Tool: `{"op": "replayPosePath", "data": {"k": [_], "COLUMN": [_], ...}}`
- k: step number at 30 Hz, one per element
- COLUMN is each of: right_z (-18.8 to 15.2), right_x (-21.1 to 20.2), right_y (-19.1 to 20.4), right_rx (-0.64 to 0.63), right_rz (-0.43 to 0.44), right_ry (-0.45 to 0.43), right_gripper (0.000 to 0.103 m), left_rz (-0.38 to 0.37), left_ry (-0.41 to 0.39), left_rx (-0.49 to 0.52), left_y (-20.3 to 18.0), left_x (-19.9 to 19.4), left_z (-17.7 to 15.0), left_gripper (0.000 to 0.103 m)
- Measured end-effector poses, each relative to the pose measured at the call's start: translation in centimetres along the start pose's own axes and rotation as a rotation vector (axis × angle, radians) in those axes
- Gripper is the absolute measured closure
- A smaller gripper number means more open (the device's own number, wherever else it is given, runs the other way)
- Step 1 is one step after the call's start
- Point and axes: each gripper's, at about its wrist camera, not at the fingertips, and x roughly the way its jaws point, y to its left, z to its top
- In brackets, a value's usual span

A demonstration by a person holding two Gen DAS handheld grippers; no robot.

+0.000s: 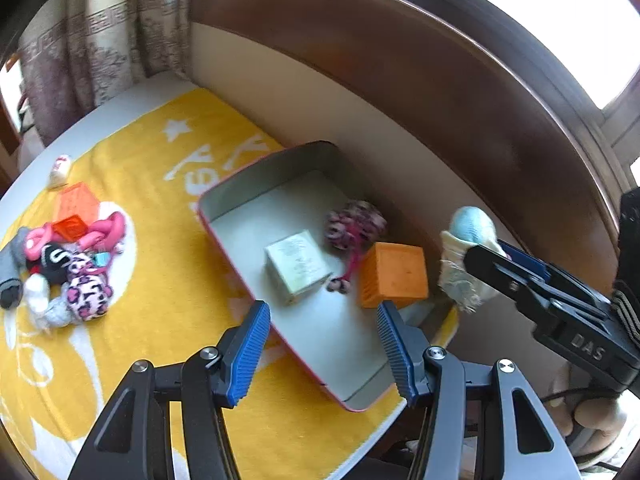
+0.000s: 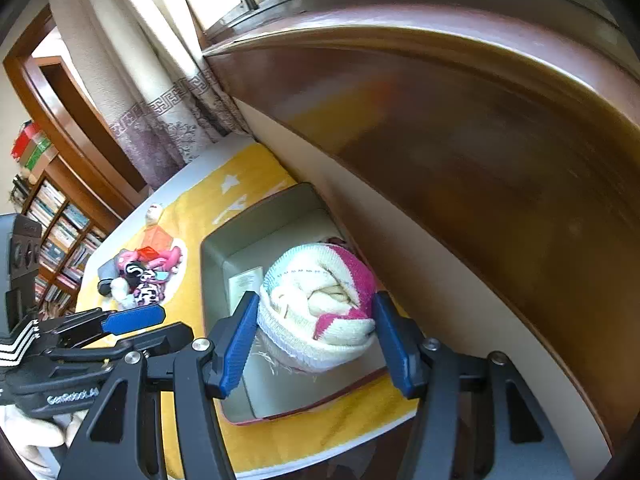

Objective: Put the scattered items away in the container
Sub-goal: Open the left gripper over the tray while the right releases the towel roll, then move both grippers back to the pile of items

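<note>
**Rolled knit held over the tin, ready to drop**

Blue-padded fingers (image 2: 240,340) of the right hand-held gripper (image 2: 316,332) pinch a rolled knit bundle (image 2: 320,312), cream with pink and pale blue, from both sides, so it hangs over the grey tin tray (image 2: 216,276) rather than resting in it; release looks like the next step. Nothing sits between the spread jaws of the left hand-held gripper (image 1: 322,344), which hovers at the tray's near rim, probably waiting its turn. Inside the tray lie a pale box (image 1: 298,266), an orange block (image 1: 394,280) and a pink rope toy (image 1: 354,226). Farther off on the yellow blanket (image 1: 168,240), well apart from the tray, a pile of socks and toys (image 1: 68,264) remains to be gathered.
</note>
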Motion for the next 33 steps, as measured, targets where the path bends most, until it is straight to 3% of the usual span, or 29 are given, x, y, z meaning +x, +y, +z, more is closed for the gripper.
{"op": "replayPosePath", "data": {"k": [10, 33], "right_z": [-0.9, -1.4], "right_x": [1.4, 2.1], "right_y": [2.1, 4.4], "right_rx": [-0.041, -0.087], "right_rz": [0.094, 0.12], "right_ry": [0.08, 0.092], "right_gripper": [0.037, 0.034], "left_rz": [0.058, 0.125], "left_ry": [-0.017, -0.017], "left_rx": [-0.085, -0.182], "left_y": [3.5, 6.8], "left_x": [-0.9, -2.1], "left_z": [-0.7, -3.0], "left_gripper": [0.046, 0.045]}}
